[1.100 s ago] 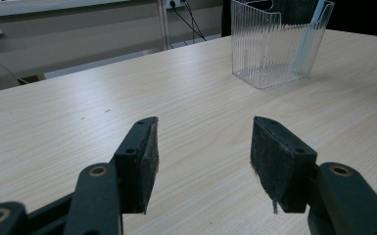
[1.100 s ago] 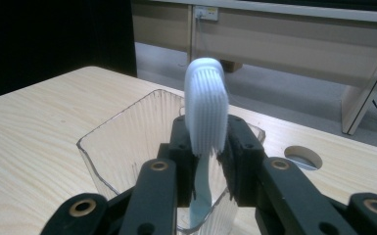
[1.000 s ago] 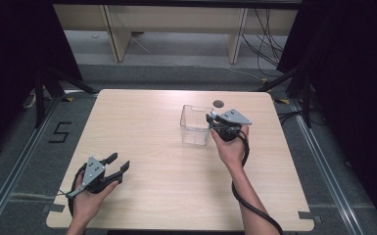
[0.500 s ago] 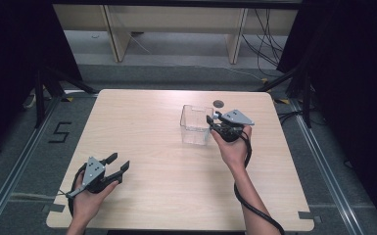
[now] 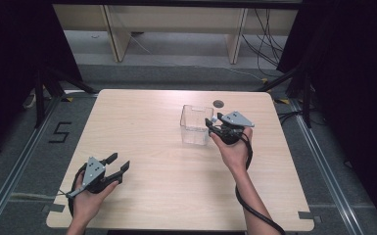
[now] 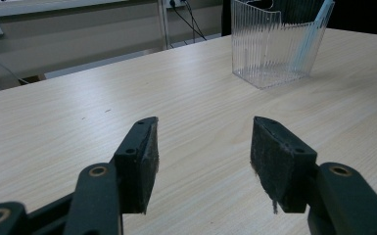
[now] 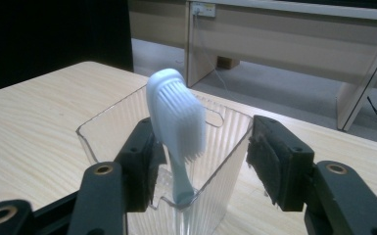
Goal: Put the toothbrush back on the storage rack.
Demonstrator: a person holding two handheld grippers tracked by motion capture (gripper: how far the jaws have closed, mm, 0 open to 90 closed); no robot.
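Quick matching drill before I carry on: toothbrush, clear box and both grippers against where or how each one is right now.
1. pale blue toothbrush
2. clear ribbed plastic box
3. left gripper
4. right gripper

a. jaws have just been opening, either side of the brush
b. open above bare wood at the table's near left
c. stands upright, head up
d. holds the brush

Pairs: 1-c, 2-d, 3-b, 4-a
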